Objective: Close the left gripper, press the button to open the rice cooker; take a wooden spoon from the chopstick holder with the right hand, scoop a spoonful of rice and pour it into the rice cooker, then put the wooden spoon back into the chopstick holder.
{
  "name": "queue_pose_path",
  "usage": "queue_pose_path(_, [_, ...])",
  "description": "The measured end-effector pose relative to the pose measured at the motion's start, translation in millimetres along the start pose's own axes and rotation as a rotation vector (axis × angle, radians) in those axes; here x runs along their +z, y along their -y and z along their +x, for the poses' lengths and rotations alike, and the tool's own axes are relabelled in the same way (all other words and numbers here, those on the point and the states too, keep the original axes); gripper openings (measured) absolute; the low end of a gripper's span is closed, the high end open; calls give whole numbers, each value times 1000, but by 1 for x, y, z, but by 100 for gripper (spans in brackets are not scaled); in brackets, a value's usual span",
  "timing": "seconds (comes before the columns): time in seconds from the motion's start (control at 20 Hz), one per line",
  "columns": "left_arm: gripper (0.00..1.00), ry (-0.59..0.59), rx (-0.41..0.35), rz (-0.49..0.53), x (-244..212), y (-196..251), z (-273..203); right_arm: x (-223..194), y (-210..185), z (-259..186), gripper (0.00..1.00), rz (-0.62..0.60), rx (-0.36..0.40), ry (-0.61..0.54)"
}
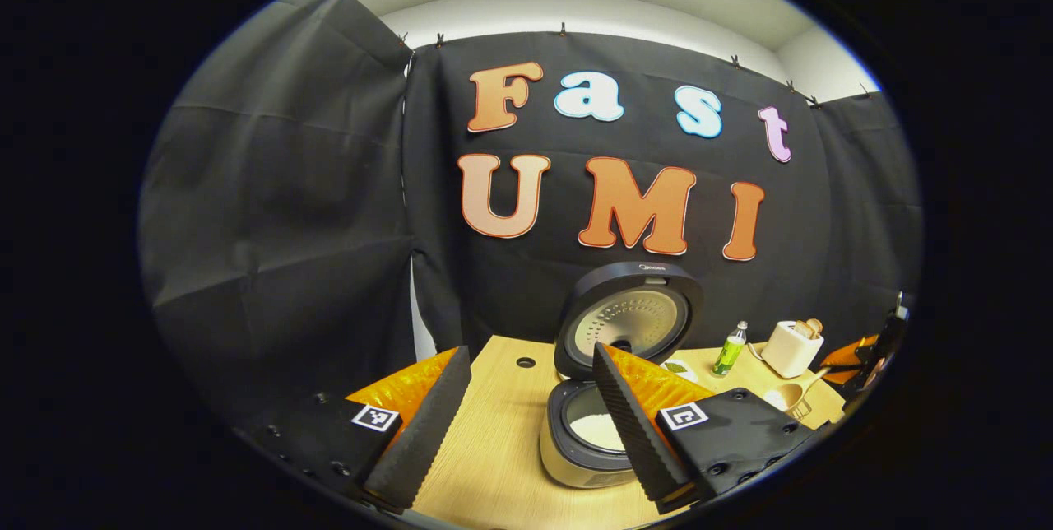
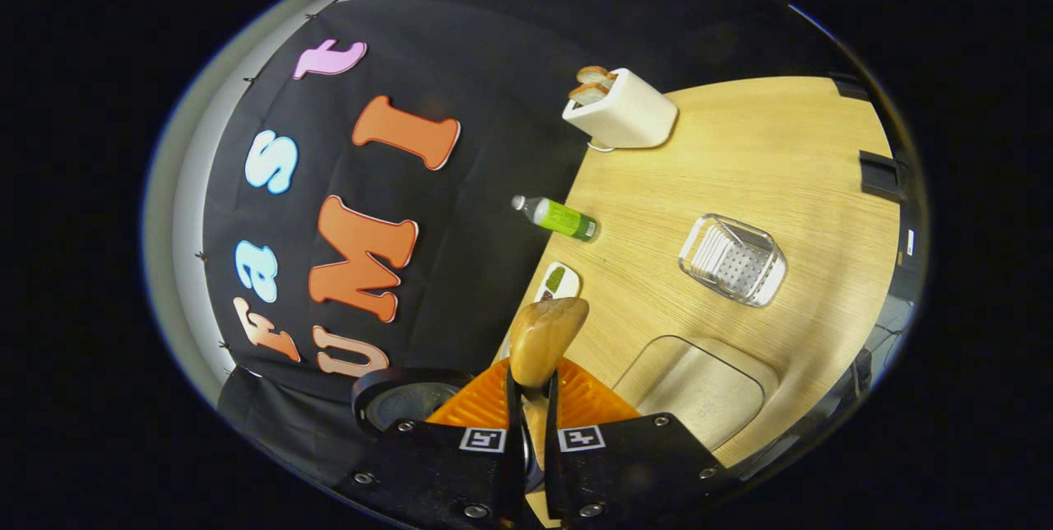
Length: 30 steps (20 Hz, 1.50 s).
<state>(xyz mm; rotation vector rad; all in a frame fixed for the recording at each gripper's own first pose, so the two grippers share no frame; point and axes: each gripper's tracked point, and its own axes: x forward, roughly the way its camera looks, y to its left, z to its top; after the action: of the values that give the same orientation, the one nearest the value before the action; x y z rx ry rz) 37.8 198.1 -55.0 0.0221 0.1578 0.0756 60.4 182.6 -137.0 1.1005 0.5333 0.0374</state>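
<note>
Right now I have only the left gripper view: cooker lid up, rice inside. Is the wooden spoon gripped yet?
Observer: Yes. The right gripper has its jaws shut on the wooden spoon.
Operator: And the holder it goes back to?
Observer: A clear slotted holder stands on the table, apart from the spoon.
Operator: Anything closer in?
Observer: A beige tray lies on the table just beside that gripper.

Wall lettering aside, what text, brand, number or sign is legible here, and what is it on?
Rice cooker lid: small brand mark near its top edge, too small to read.
Green bottle: label too blurred to read.
Left tool and right tool: square black-and-white markers, patterns without words.
Wooden spoon: no text.
</note>
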Motion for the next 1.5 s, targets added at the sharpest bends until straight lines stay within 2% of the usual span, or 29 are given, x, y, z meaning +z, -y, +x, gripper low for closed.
queue_pose_path(0.05, [97,1,4,-1,1,0,-1,1,-12,0,9,-5,15,0])
queue_pose_path(0.25, [99,3,18,-9,2,-3,-4,1,-53,12,9,-11,55,-11])
queue_pose_path(0.75, [97,-8,18,6,-4,-3,-8,-35,-129,54,9,-75,106,-63])
queue_pose_path(1.5, [97,-18,6,23,-9,-13,-2,-80,-173,81,8,-291,120,-43])
